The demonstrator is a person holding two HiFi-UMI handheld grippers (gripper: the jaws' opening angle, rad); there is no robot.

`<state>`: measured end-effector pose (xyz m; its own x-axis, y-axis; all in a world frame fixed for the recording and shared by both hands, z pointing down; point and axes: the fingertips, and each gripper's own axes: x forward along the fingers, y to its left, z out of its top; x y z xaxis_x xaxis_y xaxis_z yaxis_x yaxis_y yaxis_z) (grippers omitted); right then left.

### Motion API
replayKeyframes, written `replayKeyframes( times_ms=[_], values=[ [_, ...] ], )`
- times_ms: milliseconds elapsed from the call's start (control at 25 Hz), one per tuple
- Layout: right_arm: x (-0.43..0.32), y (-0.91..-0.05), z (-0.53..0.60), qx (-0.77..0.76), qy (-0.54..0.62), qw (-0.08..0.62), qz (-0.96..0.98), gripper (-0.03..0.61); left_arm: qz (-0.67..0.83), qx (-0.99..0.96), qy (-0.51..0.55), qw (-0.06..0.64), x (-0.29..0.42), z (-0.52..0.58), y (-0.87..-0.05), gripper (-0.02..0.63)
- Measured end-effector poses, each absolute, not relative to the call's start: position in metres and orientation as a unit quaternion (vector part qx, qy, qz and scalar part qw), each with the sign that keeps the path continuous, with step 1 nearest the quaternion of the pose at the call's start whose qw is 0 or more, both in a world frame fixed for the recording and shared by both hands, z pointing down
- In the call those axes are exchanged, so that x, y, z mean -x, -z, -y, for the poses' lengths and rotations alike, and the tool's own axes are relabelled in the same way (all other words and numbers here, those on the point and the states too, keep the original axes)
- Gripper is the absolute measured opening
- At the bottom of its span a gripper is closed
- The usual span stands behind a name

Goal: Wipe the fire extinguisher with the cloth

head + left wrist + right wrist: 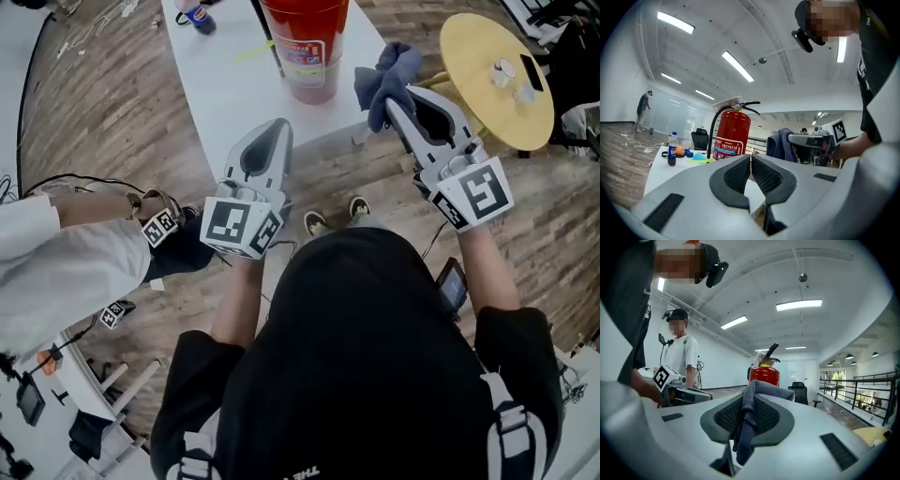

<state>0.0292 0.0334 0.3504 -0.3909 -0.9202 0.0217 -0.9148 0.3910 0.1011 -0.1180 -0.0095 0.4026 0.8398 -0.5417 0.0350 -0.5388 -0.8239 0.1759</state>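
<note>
Right gripper [392, 103] has its jaws closed on a blue-grey cloth [385, 73]. In its own view the cloth [748, 414] runs pinched between the dark pads and spills out over the tip, with the fire extinguisher [765, 375] straight beyond it. Left gripper [280, 127] holds nothing, and in its own view its jaws [750, 159] meet with no gap. The red fire extinguisher [306, 45] stands upright on the white table [225, 89], just ahead of both grippers and between them, and neither gripper touches it. The left gripper view shows its black hose and lever handle [732, 133], with the cloth [780, 146] hanging near its right side.

A plastic bottle [671, 152] with a blue cap and blue label stands further along the table and holds a dark drink. Small orange and blue things lie beside it, too small to tell. A round yellow side table [473, 94] to the right carries two small white pieces and a dark one. Whether they hold anything cannot be told.
</note>
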Motion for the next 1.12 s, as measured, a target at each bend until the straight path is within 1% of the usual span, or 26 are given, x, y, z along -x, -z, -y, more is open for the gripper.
replayKeyframes(
  times_ms=[200,520,1120],
  values=[
    [-0.040,-0.382,-0.050,-0.558,-0.002,0.022,0.829,0.063,0.279,-0.956,0.006,0.092,0.091,0.001,-0.402,0.028],
    [-0.039,-0.389,-0.045,-0.534,-0.009,0.011,0.845,0.063,0.281,-0.955,0.001,0.099,0.053,-0.011,-0.400,0.026],
    [-0.033,-0.391,-0.041,-0.506,-0.022,0.004,0.862,0.063,0.287,-0.952,-0.007,0.104,0.045,-0.008,-0.398,0.026]
  ],
)
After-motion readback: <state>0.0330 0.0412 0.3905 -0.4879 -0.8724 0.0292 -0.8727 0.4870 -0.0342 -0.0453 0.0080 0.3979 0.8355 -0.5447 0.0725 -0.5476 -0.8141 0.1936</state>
